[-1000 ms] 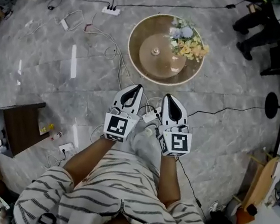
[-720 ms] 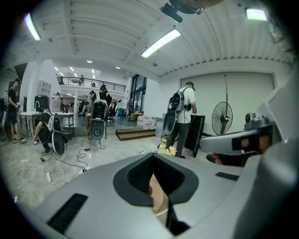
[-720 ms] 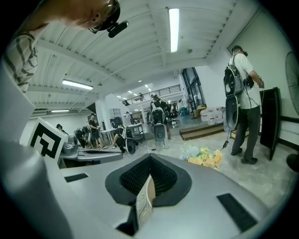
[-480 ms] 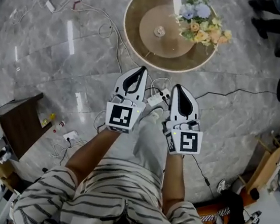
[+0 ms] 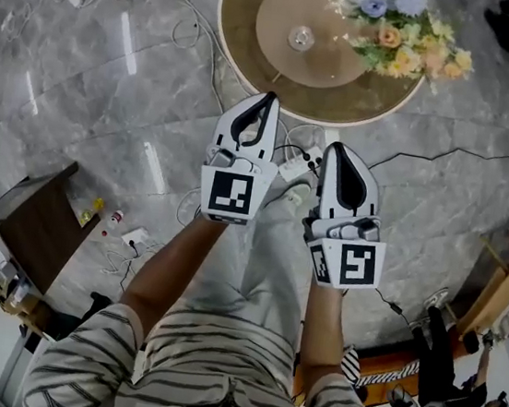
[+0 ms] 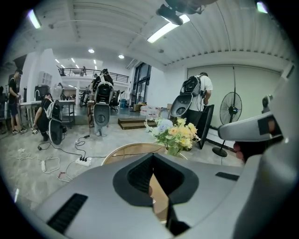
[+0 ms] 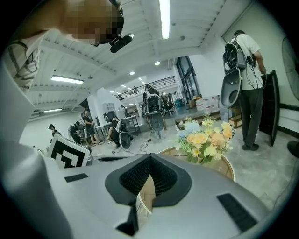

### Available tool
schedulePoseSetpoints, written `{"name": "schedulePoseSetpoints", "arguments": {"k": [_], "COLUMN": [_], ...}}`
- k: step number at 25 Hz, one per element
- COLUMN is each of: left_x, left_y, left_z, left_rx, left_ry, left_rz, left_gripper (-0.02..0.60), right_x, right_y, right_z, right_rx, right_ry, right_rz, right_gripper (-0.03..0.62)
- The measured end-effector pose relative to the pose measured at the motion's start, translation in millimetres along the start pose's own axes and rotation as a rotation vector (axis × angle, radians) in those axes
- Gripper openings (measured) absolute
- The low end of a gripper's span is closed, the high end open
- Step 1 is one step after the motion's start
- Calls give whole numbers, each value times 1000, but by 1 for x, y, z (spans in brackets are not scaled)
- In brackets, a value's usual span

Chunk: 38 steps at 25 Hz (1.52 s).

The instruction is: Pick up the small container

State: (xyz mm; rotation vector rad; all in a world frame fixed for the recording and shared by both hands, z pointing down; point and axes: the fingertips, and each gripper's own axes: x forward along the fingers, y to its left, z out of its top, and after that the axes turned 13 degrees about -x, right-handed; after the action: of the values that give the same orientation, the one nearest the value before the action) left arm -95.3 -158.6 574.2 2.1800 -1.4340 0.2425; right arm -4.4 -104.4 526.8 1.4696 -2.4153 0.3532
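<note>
Left forearm (image 5: 167,266) and right forearm (image 5: 321,323) reach forward, parallel; white-and-black left tongs (image 5: 266,99) jaws together, empty; white-and-black right tongs (image 5: 335,149) apparently likewise.

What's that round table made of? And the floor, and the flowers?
Table: looks like wood or a wood-look top, brown and smooth, with a paler disc in the middle.
Floor: grey stone or tile like marble, polished; pale veins run through it and lamp streaks shine on it.
Flowers: yellow, blue and peach petals; real or fake, I cannot tell from here.
</note>
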Motion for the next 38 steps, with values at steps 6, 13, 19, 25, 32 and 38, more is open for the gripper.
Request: {"name": "schedulePoseSetpoints", "arguments": {"k": [6, 13, 19, 25, 32, 38], "left_x": [36, 73, 108, 139, 173, 203], "left_y": [23, 35, 43, 50, 58, 68], "left_z": [-26, -61, -81, -106, -130, -146], "left_rx": [42, 50, 65, 74, 96, 128], "left_ry": [12, 49, 77, 128, 146, 145], "left_rz": [16, -5, -23, -46, -59, -45], "left_gripper": [0, 5, 102, 224, 366, 433], "right_x": [30, 52, 61, 70, 77, 80], "right_y": [-7, -14, -24, -32, -38, -43], "right_z": [-21, -48, -67, -82, -104, -118], "right_rx": [2, 14, 39, 52, 90, 98], "right_ry": [4, 31, 49, 63, 77, 90], "right_rz": [5, -5, -25, -30, -33, -50], "right_gripper": [9, 9, 9, 9, 9, 9]}}
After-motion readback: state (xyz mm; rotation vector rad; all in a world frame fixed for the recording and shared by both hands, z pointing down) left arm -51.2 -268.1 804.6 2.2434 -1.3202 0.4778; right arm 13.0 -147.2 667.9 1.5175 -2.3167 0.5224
